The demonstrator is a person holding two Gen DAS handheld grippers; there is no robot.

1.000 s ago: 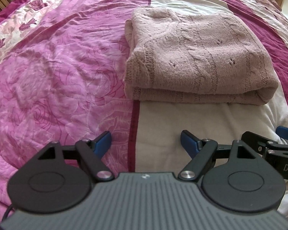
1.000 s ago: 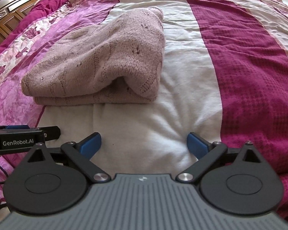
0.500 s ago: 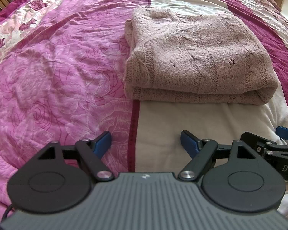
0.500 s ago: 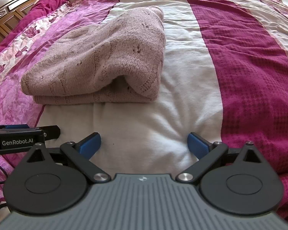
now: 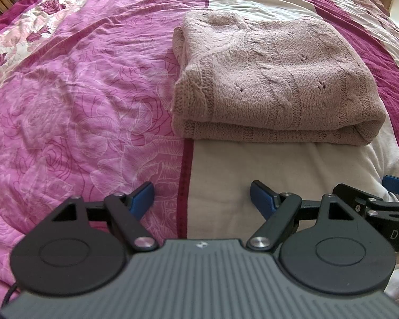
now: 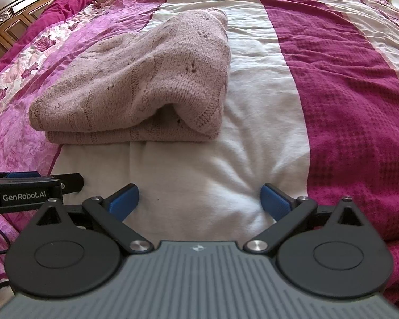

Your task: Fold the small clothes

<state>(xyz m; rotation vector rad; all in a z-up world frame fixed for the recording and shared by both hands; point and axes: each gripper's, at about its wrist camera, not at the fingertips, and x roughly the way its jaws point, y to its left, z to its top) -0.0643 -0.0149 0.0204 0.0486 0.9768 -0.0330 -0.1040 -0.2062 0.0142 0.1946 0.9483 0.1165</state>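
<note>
A dusty-pink knitted sweater (image 5: 274, 79) lies folded into a thick rectangle on the bed, on the cream stripe of the cover. It also shows in the right wrist view (image 6: 135, 85), where its near right corner gapes open. My left gripper (image 5: 202, 196) is open and empty, held over the bedcover short of the sweater's near edge. My right gripper (image 6: 199, 202) is open and empty, also short of the sweater, off its right corner. Each gripper shows at the edge of the other's view.
The bedcover has a pink rose-print part (image 5: 66, 106) on the left, a cream stripe (image 6: 226, 172) in the middle and a dark magenta stripe (image 6: 353, 93) on the right. A wooden headboard (image 6: 10, 21) stands at the far left.
</note>
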